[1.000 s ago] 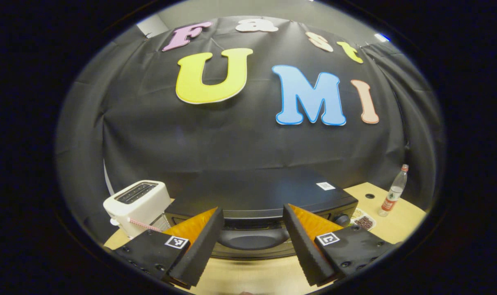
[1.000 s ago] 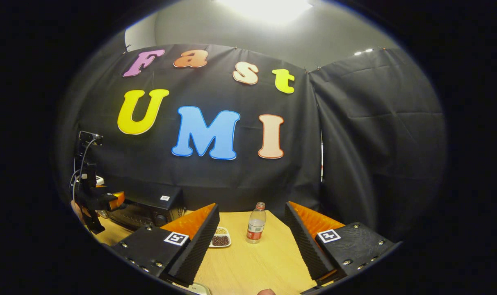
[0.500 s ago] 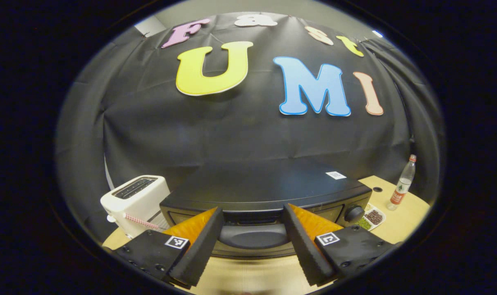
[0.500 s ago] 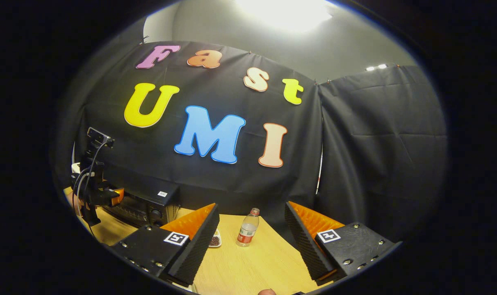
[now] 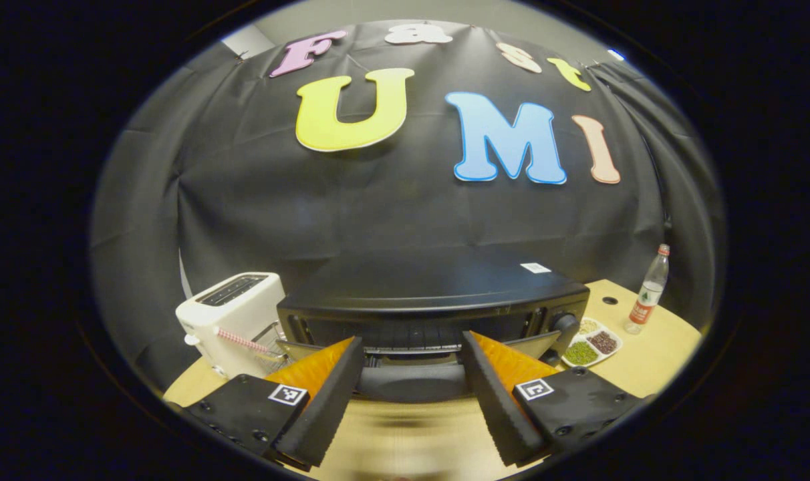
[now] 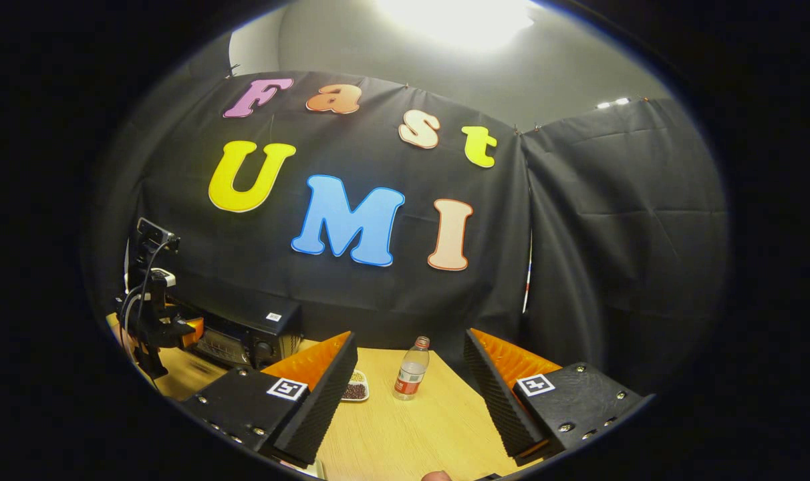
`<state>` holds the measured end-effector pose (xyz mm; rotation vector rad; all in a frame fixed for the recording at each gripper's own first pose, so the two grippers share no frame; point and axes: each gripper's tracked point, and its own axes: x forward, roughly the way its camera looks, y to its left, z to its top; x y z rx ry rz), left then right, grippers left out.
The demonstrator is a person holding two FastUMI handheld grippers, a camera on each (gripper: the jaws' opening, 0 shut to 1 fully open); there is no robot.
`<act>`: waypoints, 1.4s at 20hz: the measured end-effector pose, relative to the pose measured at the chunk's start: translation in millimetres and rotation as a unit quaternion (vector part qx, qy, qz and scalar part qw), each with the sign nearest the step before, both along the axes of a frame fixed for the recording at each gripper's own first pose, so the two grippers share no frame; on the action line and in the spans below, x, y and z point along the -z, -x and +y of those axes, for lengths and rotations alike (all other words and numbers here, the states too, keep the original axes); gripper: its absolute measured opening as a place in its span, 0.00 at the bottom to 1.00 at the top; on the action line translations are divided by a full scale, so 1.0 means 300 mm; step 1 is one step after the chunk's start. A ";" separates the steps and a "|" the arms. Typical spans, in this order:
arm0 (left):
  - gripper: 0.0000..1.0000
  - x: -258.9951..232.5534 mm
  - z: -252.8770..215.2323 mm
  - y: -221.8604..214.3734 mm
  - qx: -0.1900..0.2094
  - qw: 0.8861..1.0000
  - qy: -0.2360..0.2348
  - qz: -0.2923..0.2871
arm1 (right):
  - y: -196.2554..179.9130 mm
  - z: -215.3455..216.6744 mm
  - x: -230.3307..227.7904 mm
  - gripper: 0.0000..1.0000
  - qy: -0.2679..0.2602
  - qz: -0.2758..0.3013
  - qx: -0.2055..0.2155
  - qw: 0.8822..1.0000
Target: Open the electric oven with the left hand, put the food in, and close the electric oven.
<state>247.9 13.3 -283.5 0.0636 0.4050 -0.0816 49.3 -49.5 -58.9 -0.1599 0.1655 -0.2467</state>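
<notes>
Oven (image 5: 438, 294) sits low in the centre of the left gripper view, door tipped partly open, its handle (image 5: 410, 382) lying between the widely spread fingers of the left gripper (image 5: 412, 391); whether they touch it I cannot tell. Right gripper (image 6: 408, 401), fingers wide apart and holding nothing, hangs over the wooden table (image 6: 405, 434) with a water bottle (image 6: 412, 369) beyond, and the divided food dish (image 5: 591, 339) lies just right of the oven.

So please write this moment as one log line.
oven door: partly open | left gripper: open, fingers astride handle | right gripper: open | food tray: on table
</notes>
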 end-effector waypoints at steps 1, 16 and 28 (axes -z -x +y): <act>0.98 0.007 0.003 0.021 -0.001 1.000 0.002 0.004 | 0.003 -0.002 -0.002 0.98 -0.004 -0.001 -0.001 1.000; 1.00 0.177 0.003 0.288 -0.012 0.997 -0.002 0.080 | 0.073 -0.041 0.026 0.98 -0.018 0.015 -0.022 0.999; 0.95 0.292 0.005 0.390 -0.026 0.993 -0.001 0.118 | 0.104 -0.021 0.070 0.98 -0.037 0.041 -0.040 0.998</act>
